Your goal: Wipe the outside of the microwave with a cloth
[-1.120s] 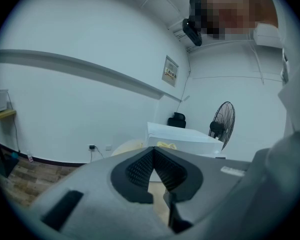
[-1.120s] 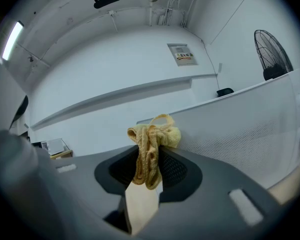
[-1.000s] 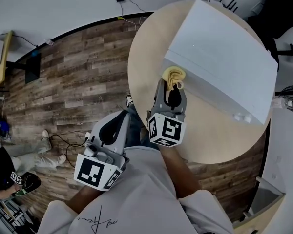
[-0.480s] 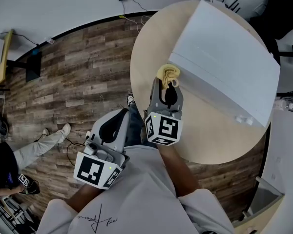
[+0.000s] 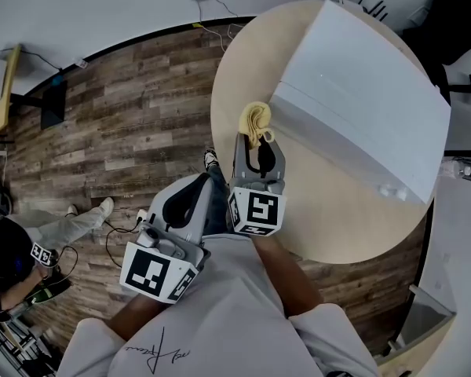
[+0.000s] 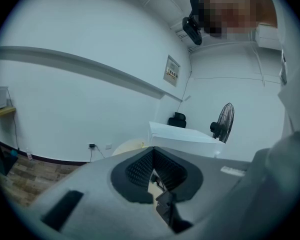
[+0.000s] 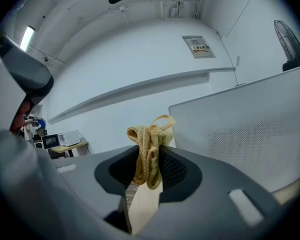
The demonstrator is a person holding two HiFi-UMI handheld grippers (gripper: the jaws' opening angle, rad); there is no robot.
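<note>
Cloth (image 7: pixel 149 151) sits clamped between right gripper (image 5: pixel 259 137) jaws beside microwave (image 5: pixel 361 85); left gripper (image 6: pixel 152 170) jaws together.

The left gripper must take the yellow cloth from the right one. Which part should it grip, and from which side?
Probably the bunched loops of the cloth that stick out past the tips of the right gripper; the rest is clamped between its jaws. Come from the left, because the microwave stands close on the right.
</note>
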